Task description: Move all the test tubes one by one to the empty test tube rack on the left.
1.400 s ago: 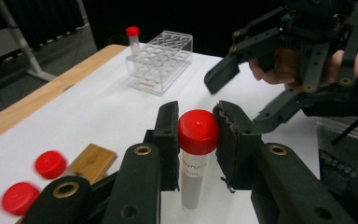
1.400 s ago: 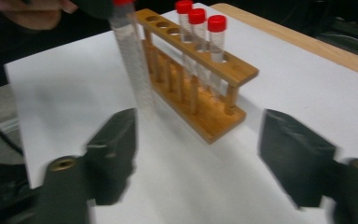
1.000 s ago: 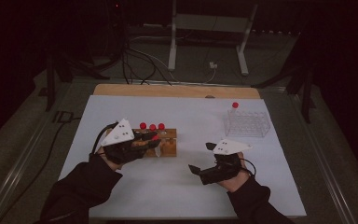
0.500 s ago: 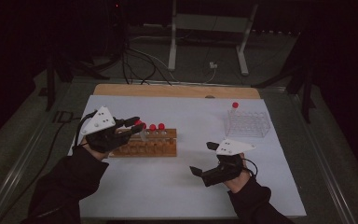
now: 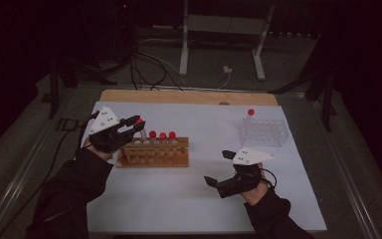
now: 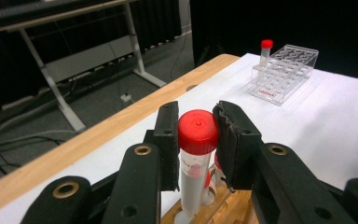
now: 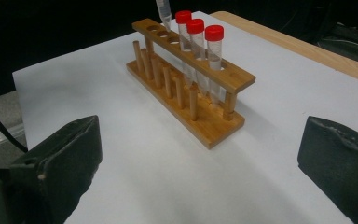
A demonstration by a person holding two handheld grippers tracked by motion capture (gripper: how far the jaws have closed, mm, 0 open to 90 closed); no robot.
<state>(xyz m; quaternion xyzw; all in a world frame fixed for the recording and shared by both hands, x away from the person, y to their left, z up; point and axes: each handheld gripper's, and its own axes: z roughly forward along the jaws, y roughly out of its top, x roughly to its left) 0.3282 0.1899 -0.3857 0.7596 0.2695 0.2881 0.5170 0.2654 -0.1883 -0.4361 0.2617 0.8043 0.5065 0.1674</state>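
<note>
My left gripper is shut on a red-capped tube and holds it upright over the left end of the wooden rack. The tube's pointed lower end hangs just above the rack's holes. Three more red-capped tubes stand side by side in the rack. My right gripper rests open near the front right, aimed at the rack, with nothing between its jaws.
A clear plastic rack stands at the back right with one red-capped tube in its far left corner. The white mat covers the table; a wooden edge runs along the back.
My left gripper has moved left along the wooden rack, from beside the standing tubes to the rack's left end, with the tube in its jaws. The right gripper has stayed put.
</note>
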